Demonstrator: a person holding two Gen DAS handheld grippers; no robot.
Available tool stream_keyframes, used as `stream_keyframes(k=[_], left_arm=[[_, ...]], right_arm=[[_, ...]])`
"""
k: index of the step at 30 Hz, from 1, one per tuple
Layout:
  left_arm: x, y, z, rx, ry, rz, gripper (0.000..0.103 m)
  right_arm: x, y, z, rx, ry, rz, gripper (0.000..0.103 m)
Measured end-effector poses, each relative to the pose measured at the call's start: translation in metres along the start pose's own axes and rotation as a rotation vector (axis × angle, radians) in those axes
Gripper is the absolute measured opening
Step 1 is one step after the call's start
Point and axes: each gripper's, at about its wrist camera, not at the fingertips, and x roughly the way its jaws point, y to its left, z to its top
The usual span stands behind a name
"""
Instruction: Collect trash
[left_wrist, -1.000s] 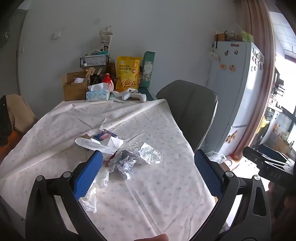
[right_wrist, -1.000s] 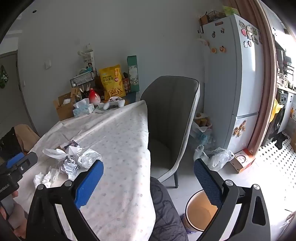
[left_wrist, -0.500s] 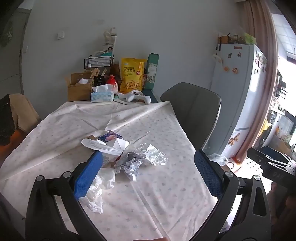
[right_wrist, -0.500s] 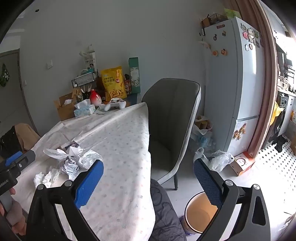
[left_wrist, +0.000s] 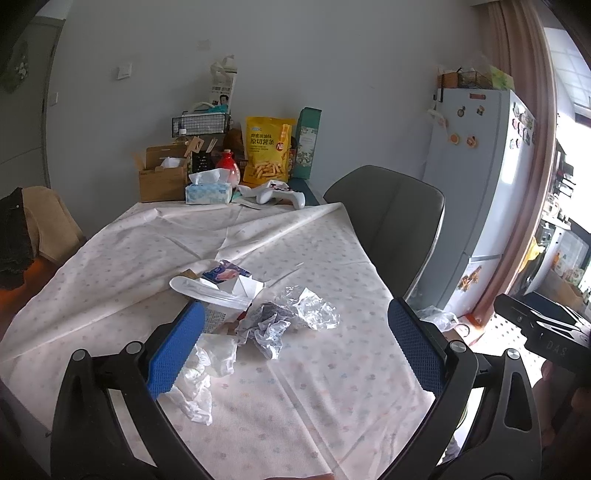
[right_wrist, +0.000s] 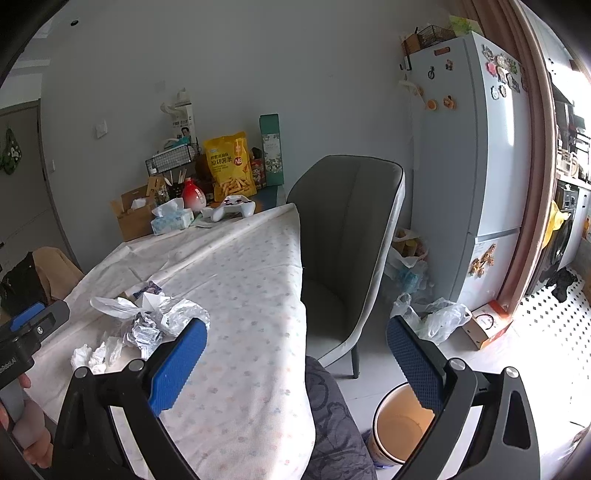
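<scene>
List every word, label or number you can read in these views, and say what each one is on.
"原切薯条": yellow snack bag at the table's far end.
"NE": round badge on the same bag.
"DAS": right gripper body, left wrist view.
Milk carton, trash wrappers, fridge magnets: print too small or blurred.

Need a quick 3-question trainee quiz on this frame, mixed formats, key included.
1. True or false: the left hand-held gripper is shut on the crumpled white tissue.
2. Multiple choice: where is the open bin? A) on the table B) on the floor beside the table, under the right hand-held gripper C) on the grey chair
3. Fill in: the crumpled clear plastic wrap lies on the ____.

Key: 1 false, both hand-held grippers are open and hold nothing. 2 B. 3 tablecloth.
</scene>
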Motion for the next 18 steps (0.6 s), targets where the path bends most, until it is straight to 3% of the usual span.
stream_keyframes(k=[18], left_arm=[[-0.0004, 0.0029, -0.0029, -0.013, 0.002, 0.008, 0.098]], right_arm=[[0.0012, 0.0087, -0.0046, -0.018, 0.0, 0.003, 0.095]])
